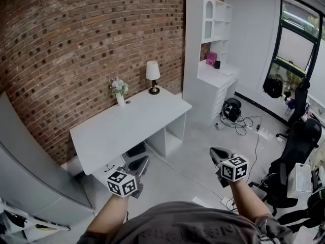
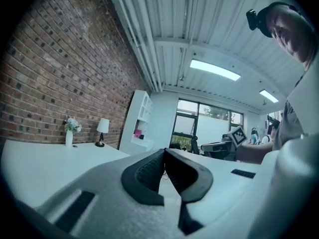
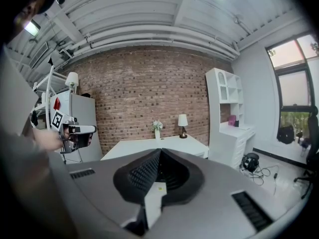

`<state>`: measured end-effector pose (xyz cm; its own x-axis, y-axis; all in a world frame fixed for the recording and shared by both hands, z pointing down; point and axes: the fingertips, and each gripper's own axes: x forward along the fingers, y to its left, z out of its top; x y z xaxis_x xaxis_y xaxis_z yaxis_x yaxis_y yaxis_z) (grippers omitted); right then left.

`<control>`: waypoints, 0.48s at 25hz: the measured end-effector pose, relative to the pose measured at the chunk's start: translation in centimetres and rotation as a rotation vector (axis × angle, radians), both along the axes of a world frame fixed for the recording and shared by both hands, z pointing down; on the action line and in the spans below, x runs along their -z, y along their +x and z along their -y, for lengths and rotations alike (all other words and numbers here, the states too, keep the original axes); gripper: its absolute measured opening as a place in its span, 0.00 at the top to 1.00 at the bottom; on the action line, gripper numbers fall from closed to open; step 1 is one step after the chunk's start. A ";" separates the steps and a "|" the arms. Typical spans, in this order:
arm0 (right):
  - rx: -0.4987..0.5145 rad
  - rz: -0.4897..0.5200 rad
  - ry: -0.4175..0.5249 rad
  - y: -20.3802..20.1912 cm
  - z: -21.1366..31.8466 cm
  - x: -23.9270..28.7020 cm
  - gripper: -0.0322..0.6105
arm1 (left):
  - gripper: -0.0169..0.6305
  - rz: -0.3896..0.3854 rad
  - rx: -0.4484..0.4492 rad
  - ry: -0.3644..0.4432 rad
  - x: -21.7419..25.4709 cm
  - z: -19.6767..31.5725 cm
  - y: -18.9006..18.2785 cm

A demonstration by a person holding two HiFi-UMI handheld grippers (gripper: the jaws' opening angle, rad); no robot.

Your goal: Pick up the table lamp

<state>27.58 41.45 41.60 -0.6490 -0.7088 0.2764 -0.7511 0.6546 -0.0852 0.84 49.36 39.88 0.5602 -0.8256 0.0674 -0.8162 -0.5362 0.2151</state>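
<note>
While table lamp (image 1: 153, 76) stands on desk (image 1: 127, 132), right hand-held gripper (image 1: 216, 154) closed, empty.

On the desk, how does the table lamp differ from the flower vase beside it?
The table lamp has a white shade on a dark stem and base; the vase is white and holds pale flowers. The lamp stands taller and farther right on the desk than the vase. Both stand upright near the brick wall.
</note>
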 end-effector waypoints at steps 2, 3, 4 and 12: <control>-0.006 0.004 -0.001 0.7 0.8 -0.3 0.96 | 0.97 0.006 -0.011 -0.008 -0.5 0.8 0.9; -0.010 0.005 -0.003 0.9 1.2 -0.5 0.96 | 0.97 0.008 -0.015 -0.011 -0.7 1.4 1.1; -0.015 0.005 -0.005 1.0 1.8 -0.7 0.96 | 0.97 0.007 -0.019 -0.013 -0.9 2.1 1.1; -0.052 -0.026 -0.013 -2.4 9.8 -2.6 0.96 | 0.97 -0.031 -0.095 -0.029 -3.9 12.1 -0.8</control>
